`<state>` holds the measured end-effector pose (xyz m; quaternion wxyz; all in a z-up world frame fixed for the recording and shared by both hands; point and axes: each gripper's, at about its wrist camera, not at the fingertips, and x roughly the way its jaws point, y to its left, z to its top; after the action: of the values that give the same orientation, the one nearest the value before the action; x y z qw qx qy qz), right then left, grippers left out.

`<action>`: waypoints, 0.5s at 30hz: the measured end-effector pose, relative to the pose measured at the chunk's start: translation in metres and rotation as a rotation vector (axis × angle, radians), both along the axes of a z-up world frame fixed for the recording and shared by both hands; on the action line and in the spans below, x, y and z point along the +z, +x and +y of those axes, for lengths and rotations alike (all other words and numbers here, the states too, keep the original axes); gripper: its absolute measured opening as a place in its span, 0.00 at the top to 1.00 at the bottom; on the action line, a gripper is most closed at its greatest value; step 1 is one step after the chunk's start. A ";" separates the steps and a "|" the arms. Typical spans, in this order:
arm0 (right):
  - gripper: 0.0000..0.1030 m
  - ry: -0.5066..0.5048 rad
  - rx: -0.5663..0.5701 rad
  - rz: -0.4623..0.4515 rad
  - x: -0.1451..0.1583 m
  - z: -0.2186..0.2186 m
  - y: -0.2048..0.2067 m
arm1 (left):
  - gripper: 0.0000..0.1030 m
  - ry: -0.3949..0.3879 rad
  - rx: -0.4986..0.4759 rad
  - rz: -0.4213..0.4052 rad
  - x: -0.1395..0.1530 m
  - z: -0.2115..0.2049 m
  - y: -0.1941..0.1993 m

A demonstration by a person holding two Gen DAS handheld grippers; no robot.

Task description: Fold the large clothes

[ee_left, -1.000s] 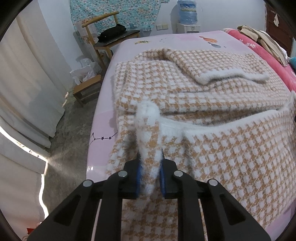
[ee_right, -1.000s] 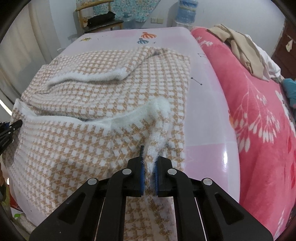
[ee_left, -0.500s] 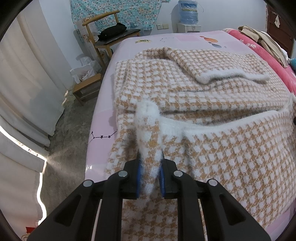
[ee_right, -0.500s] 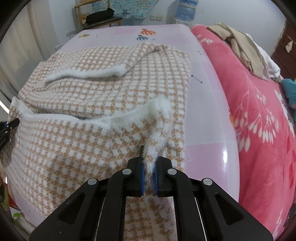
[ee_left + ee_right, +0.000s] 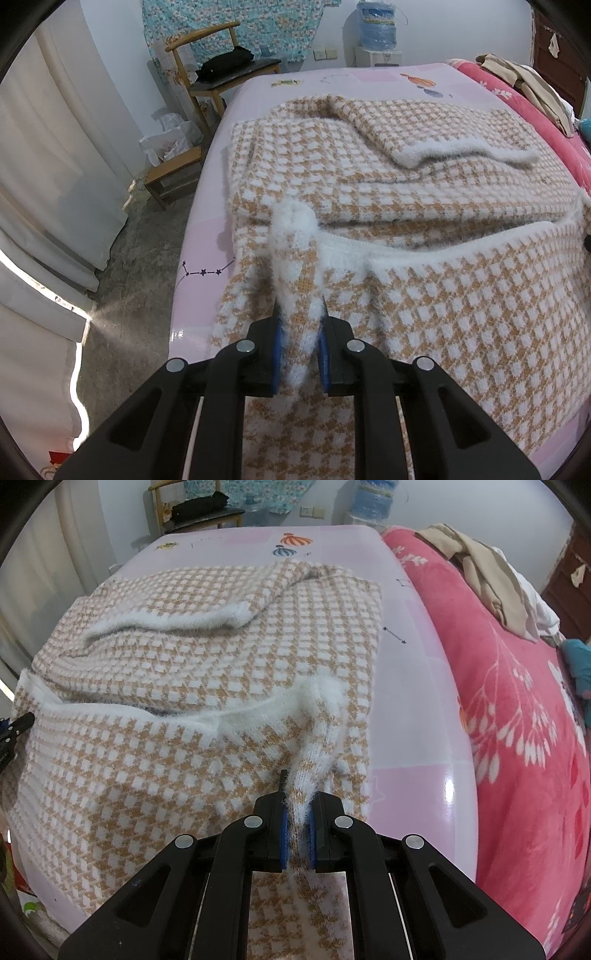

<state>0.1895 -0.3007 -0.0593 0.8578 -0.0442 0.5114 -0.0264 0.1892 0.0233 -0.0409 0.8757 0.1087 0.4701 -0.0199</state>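
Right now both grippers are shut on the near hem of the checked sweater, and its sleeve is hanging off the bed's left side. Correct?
Not quite. The sleeve isn't hanging off: the left wrist view shows it folded across the sweater on the bed. The rest holds: left gripper and right gripper are both shut on the near hem.

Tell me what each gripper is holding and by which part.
Both hold the fuzzy orange-and-white checked knit sweater: the left gripper pinches the left corner of its white-trimmed near edge, the right gripper the right corner.
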 end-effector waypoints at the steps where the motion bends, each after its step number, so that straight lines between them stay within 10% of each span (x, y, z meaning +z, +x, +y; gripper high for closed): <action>1: 0.95 -0.010 -0.004 -0.017 0.004 0.002 -0.004 | 0.90 -0.021 -0.002 -0.028 0.004 0.002 -0.004; 15: 0.95 -0.032 -0.011 -0.434 0.137 0.004 -0.009 | 0.92 -0.107 -0.075 -0.407 0.131 0.020 0.000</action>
<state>0.1801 -0.2968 0.0775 0.9467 -0.0486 0.3147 -0.0480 0.1889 0.0436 0.0905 0.9557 0.0811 0.2776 -0.0552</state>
